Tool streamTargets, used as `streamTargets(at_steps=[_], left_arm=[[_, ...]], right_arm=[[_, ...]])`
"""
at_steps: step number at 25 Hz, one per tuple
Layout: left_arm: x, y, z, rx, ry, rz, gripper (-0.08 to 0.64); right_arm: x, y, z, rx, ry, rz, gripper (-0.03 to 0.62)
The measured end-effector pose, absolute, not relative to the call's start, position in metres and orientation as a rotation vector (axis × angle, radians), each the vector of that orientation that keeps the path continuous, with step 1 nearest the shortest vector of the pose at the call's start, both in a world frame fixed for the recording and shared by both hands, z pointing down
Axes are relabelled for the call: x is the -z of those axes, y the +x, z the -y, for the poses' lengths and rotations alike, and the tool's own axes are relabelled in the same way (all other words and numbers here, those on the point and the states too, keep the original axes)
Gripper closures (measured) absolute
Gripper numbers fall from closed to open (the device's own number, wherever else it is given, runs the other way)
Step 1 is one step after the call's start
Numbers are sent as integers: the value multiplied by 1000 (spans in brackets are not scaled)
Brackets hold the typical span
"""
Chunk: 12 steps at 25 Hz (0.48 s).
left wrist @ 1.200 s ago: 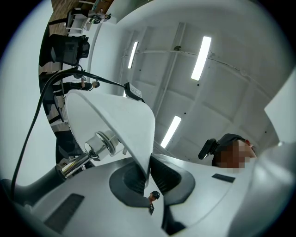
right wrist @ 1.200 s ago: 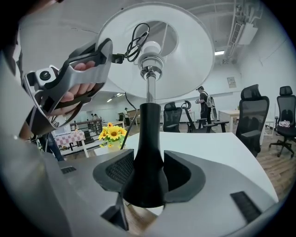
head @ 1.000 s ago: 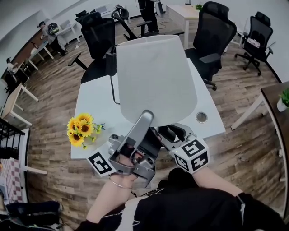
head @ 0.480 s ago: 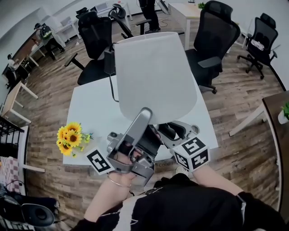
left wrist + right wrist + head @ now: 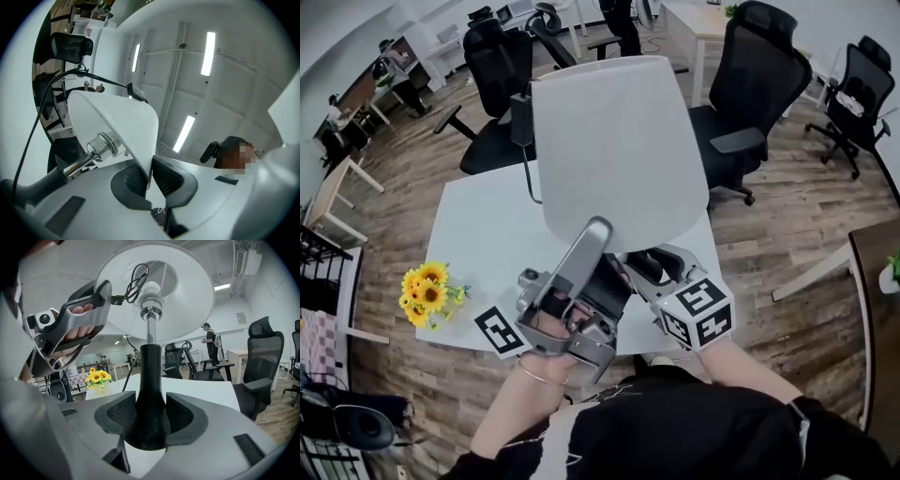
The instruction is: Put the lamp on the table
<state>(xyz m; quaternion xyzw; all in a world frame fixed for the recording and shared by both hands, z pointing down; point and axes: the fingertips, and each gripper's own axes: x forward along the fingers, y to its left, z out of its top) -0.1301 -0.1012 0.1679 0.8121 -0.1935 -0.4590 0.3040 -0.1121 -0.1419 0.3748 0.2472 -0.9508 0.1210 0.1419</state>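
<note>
— Left hand-held gripper, how does it sit?

— Jaws drawn together on the lower rim of the white shade. The thin edge runs straight down between the pads. The left hand wraps the handle, with a thin bangle on the wrist. The gripper slants up and to the right from the person's body to the rim.

— And the lamp itself?

— Upright, held between both grippers over the near half of the white table. From the head view the shade hides the middle of the tabletop. I cannot tell whether the lamp's foot touches the table.

— The right side?

— The right hand-held gripper is clamped on the black stem, low down where it swells, with both pads pressed against it. It sits lower than the left one, under the shade. Its marker cube is turned to the head camera, and a black sleeve comes in from the lower right.

— Edges, room?

— Sunflowers stand at the table's near left corner, well apart from the lamp. Bare tabletop shows between them and the shade, crossed by the black cord that hangs at the shade's far left side. One black office chair stands beyond the far edge, and another off the far right corner. Wooden floor lies along the right edge.
</note>
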Motion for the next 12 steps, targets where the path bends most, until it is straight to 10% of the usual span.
streamTargets(at_steps=[12], left_arm=[[-185, -113, 146, 1264, 2098, 594, 545]], right_arm=[[-391, -92, 187, -359, 629, 2754, 379]])
